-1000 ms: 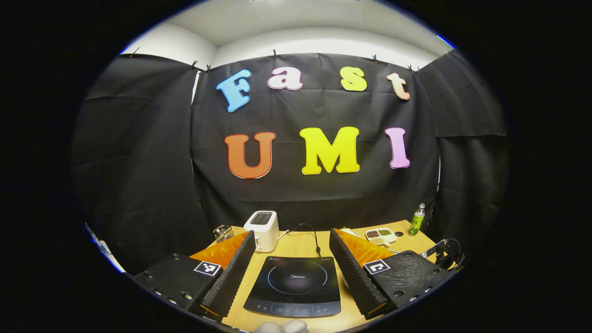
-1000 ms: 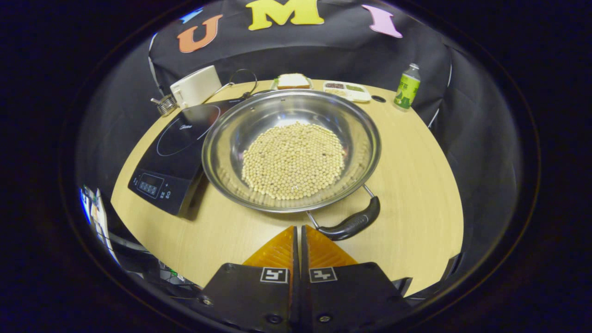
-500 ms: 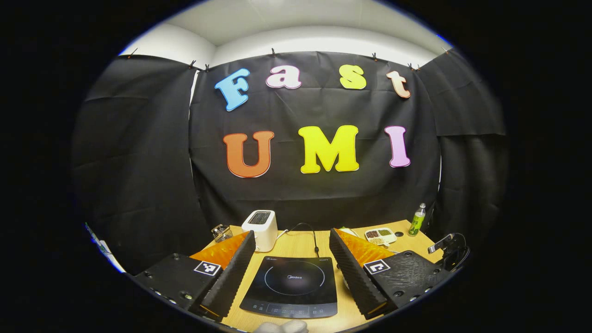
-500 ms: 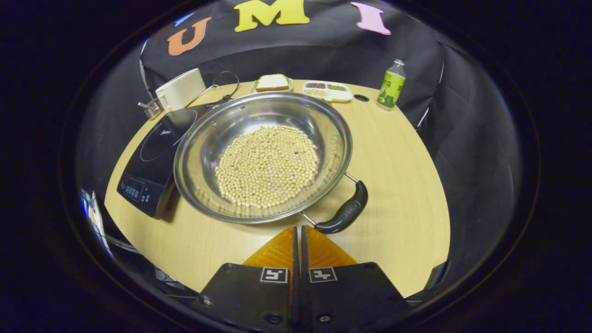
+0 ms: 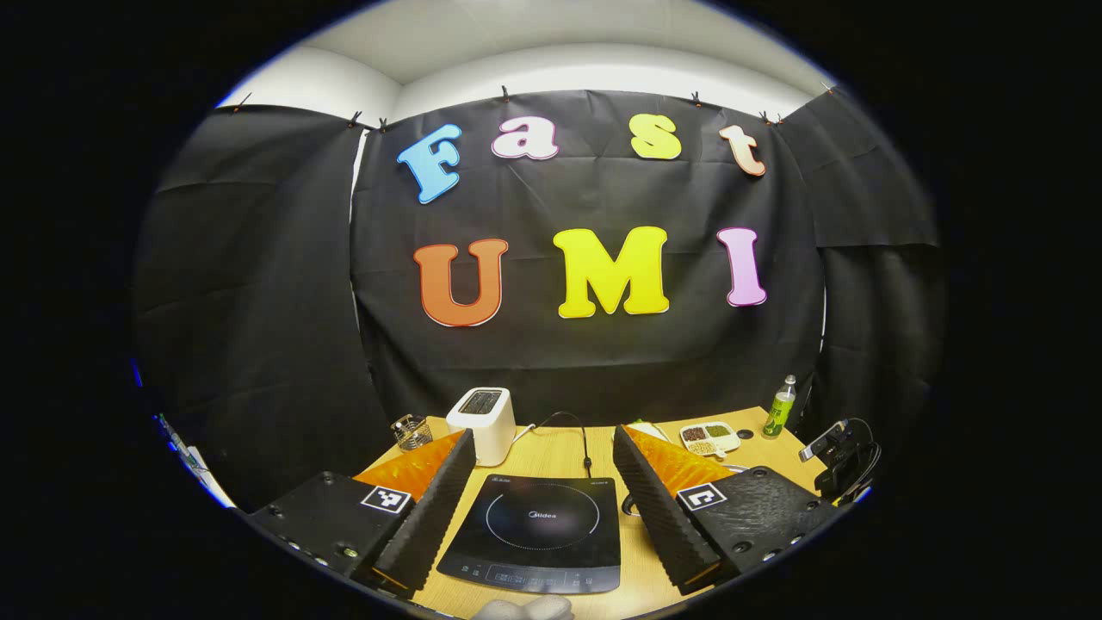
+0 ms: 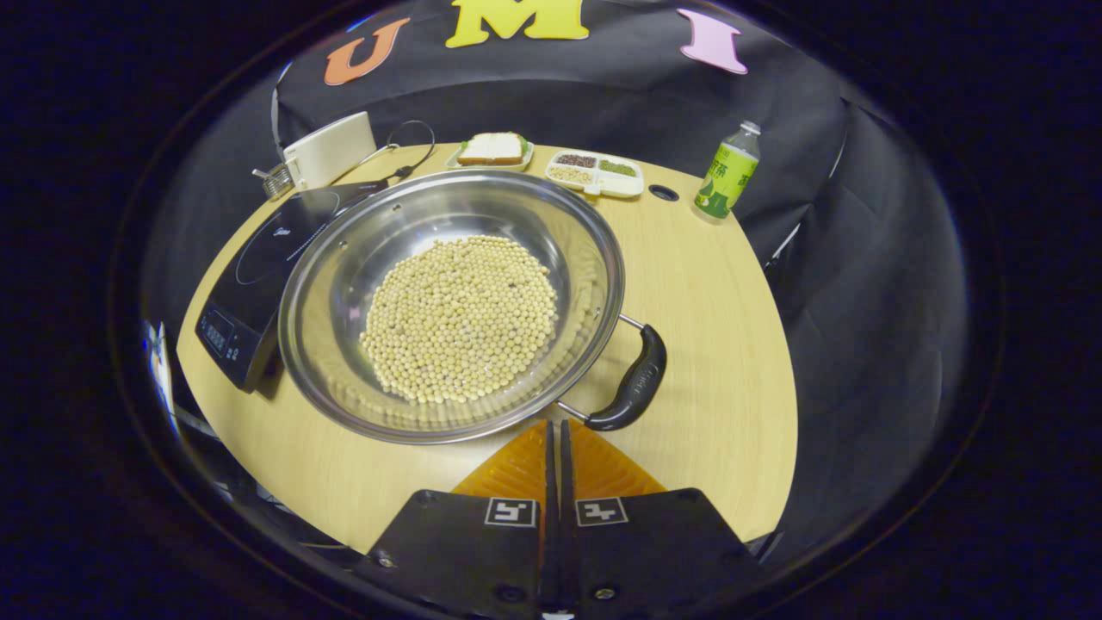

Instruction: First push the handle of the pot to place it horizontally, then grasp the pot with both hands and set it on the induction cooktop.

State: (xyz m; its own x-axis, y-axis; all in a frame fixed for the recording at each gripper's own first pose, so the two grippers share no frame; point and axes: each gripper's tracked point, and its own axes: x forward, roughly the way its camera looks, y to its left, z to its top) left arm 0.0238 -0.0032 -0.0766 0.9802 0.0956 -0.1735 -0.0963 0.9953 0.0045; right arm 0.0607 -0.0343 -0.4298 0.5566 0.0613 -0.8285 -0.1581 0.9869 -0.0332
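Note:
In the right gripper view a wide steel pot holding soybeans stands on the wooden table, its left rim against the black induction cooktop. The pot's black handle points to the near right. My right gripper is shut with nothing in it, its tips just below the pot's near rim beside the handle's lower end. In the left gripper view my left gripper stands open above the table, and the induction cooktop lies between its fingers. The other gripper shows at the far right.
At the table's back stand a white toaster, a small metal holder, a plate with a sandwich, a divided dish of beans and a green bottle. Bare tabletop lies right of the pot.
The pot's handle has swung from the near side round toward the right, and the pot has turned with it. My right gripper stays shut at the rim. The left gripper barely shifted.

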